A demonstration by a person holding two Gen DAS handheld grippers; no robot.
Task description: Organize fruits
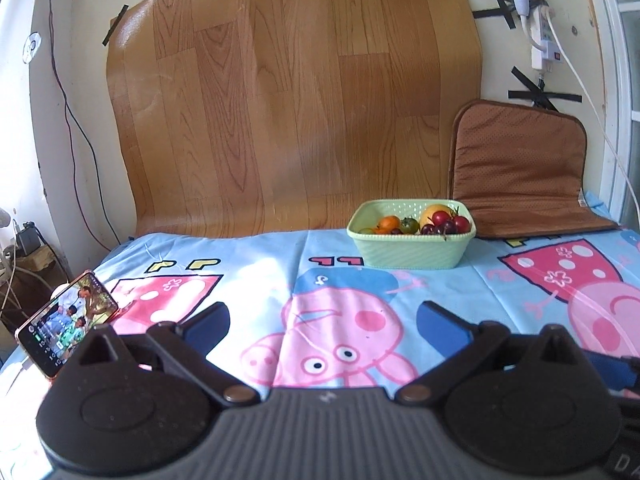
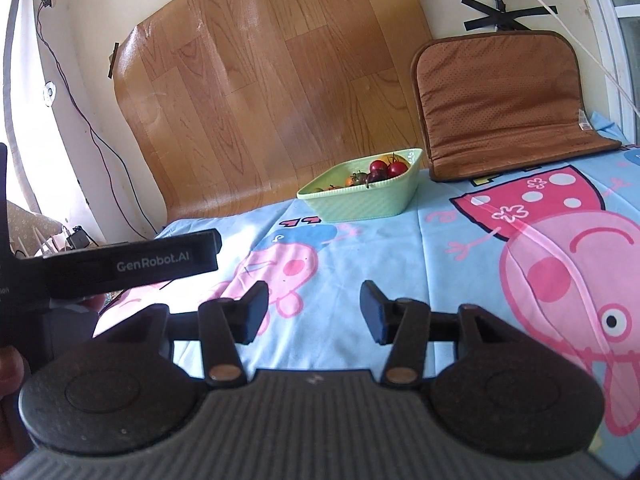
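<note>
Pale green ribbed plastic basket with a perforated rim, standing on the desk under a light blue cartoon-pig cloth, toward the far side, near the wood-grain vinyl sheet taped to the wall. Just beside the basket on its right, a brown perforated padded cushion, propped against the wall.

Inside the basket, a small heap of fruit: an orange mandarin, a green-and-dark tomato, a round yellow fruit at the back, glossy red cherry tomatoes with thin stems, and darker purple-red ones low in front. Piled toward the right half; left half showing mostly bare basket floor, apart from something small and greenish. From the right wrist view, same basket seen cornerwise, red tomatoes uppermost.

Left tongs spread wide apart, holding nothing, hovering over the cloth well short of the basket. Right tongs likewise apart and empty, blue pads facing each other above the pink pig print. Black bar marked GenRobot.AI crossing the left side of the right wrist view.

Smartphone with a lit screen propped at the desk's left edge. Black tape strips and a white power strip on the wall above the cushion.
</note>
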